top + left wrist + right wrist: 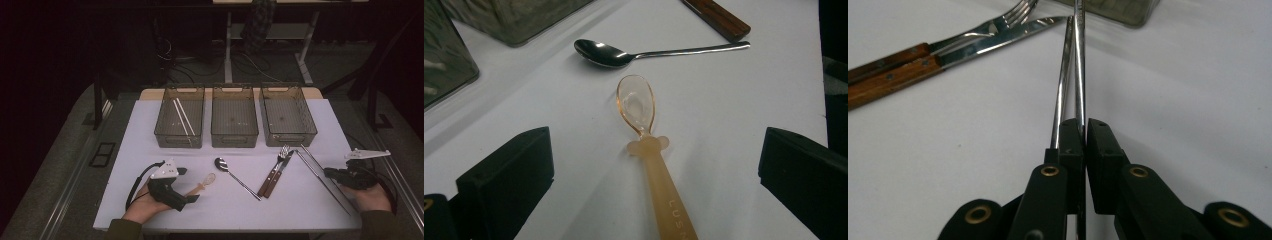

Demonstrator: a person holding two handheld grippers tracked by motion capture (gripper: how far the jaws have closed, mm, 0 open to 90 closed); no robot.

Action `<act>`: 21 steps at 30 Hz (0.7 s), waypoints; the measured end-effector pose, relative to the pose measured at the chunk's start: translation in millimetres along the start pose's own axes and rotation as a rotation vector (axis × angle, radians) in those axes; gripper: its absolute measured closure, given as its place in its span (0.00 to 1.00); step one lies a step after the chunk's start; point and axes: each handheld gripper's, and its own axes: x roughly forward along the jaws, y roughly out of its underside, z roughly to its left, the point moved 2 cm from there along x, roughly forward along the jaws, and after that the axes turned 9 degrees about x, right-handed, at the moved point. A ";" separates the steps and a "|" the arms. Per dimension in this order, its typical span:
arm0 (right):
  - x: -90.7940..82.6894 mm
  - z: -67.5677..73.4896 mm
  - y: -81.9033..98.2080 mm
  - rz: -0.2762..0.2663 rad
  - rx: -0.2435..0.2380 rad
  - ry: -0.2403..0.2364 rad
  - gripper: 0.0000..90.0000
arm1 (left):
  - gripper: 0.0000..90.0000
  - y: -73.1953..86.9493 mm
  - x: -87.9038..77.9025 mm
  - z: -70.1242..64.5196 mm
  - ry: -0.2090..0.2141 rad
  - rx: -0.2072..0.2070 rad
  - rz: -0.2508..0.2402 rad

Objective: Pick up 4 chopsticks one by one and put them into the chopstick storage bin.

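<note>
Right hand-held gripper (1082, 131): jaws nearly together, pinching one metal chopstick (1078, 60) of the pair lying on the counter (1198, 100); the second metal chopstick (1062, 80) lies just beside its left jaw, outside the grip as far as can be told.
Left hand-held gripper (654, 170): jaws spread wide, low over the counter, with nothing clamped.
Between the left jaws: the handle of a translucent peach plastic spoon (644, 130), bowl pointing away from the gripper, touched by neither jaw.
Beyond the plastic spoon: a metal spoon (624, 52) lying crosswise, well apart from the jaws.
Left of the right gripper: a fork and a knife with wooden handles (903, 67), side by side, their tips near the far ends of the chopsticks.
Farthest from both grippers: three clear bins in a row (235, 117); the one ahead of the left gripper holds pale chopsticks (182, 117), the other two look empty.
Step in hand: likely sorting cutlery into the bins; the right grip on a chopstick is made, the left is lined up on the plastic spoon.
Next move: probably a straight lift of the chopstick without dragging its partner, and closing the left jaws squarely on the spoon handle.
</note>
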 end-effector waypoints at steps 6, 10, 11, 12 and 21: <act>-8.3 5.5 -7.4 -0.043 -0.004 -0.033 0.95 | 0.00 0.0 0.3 -0.1 0.000 0.000 0.002; -10.8 9.1 -12.5 -0.064 -0.011 -0.056 0.95 | 0.00 0.1 0.4 0.0 0.000 0.000 0.004; -12.0 10.7 -14.6 -0.072 -0.013 -0.062 0.95 | 0.00 0.2 0.7 0.0 -0.001 -0.001 0.003; -13.1 12.2 -16.9 -0.080 -0.011 -0.074 0.95 | 0.00 0.2 0.9 -0.1 0.000 -0.002 0.005; -13.3 37.0 -40.6 -0.114 -0.051 -0.128 0.95 | 0.00 0.2 0.4 0.3 -0.002 -0.004 0.004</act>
